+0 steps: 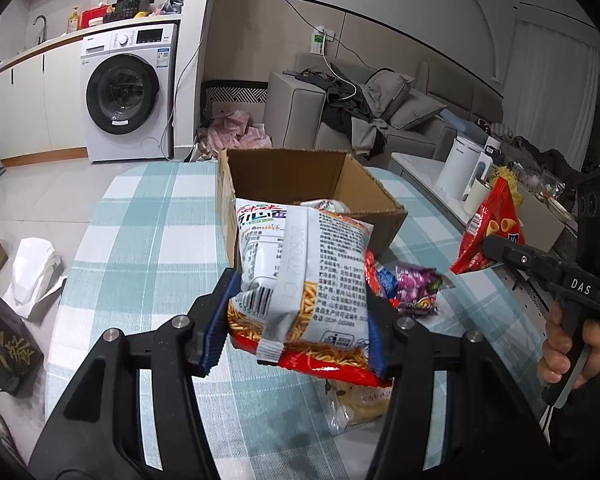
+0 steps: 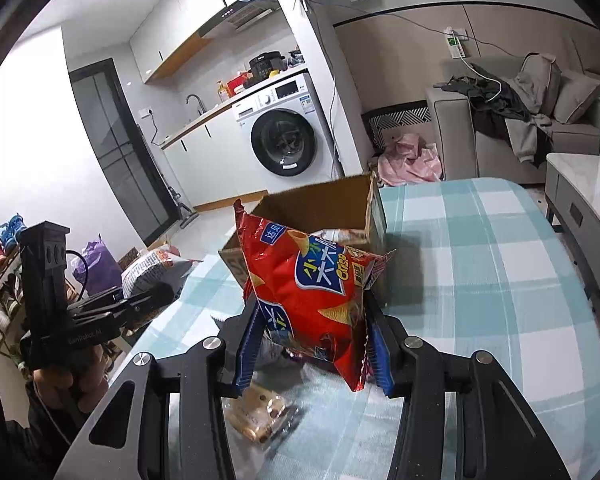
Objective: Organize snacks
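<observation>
Left wrist view: the left tongs [image 1: 298, 328] clamp a white noodle-snack packet [image 1: 300, 272] by its lower end, lifted clear of the tabletop [image 1: 148, 240]. The right tongs [image 2: 312, 344] pinch a red crisp bag [image 2: 304, 292] likewise. Both hang before the open cardboard box [image 1: 364, 188], probably so they can drop in. Loose snacks [image 1: 414, 288] lie beneath.
</observation>
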The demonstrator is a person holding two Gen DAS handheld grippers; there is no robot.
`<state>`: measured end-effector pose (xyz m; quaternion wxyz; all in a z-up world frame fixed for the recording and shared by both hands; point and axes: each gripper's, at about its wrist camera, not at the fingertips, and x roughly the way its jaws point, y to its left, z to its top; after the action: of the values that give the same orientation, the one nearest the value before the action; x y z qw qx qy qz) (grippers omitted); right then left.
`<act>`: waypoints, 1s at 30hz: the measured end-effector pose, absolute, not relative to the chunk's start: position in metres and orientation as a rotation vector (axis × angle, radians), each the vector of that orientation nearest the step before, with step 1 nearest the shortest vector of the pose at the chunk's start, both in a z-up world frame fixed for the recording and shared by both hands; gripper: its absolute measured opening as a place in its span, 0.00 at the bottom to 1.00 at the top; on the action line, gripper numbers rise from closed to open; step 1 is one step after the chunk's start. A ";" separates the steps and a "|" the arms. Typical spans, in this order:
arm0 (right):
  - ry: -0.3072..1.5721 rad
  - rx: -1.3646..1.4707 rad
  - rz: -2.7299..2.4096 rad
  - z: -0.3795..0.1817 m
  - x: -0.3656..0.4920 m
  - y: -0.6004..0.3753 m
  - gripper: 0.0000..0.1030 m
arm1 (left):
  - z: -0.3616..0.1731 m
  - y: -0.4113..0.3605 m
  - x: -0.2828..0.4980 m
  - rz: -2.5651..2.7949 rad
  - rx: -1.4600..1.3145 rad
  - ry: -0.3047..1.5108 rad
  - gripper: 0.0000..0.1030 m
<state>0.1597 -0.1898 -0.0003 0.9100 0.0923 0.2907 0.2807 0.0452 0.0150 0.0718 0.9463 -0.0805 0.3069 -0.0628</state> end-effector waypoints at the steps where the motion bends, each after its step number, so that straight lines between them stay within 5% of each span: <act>1: 0.597 0.189 0.579 0.001 0.161 -0.189 0.45 | 0.074 0.015 0.046 -0.129 -0.163 0.624 0.51; 30: 0.555 0.223 0.565 0.035 0.205 -0.186 0.45 | 0.097 0.000 0.110 -0.152 -0.159 0.615 0.51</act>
<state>0.2047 -0.1860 0.0348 0.9166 0.1083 0.2695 0.2748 0.1101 -0.0004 0.0965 0.9472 -0.0780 0.3018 -0.0746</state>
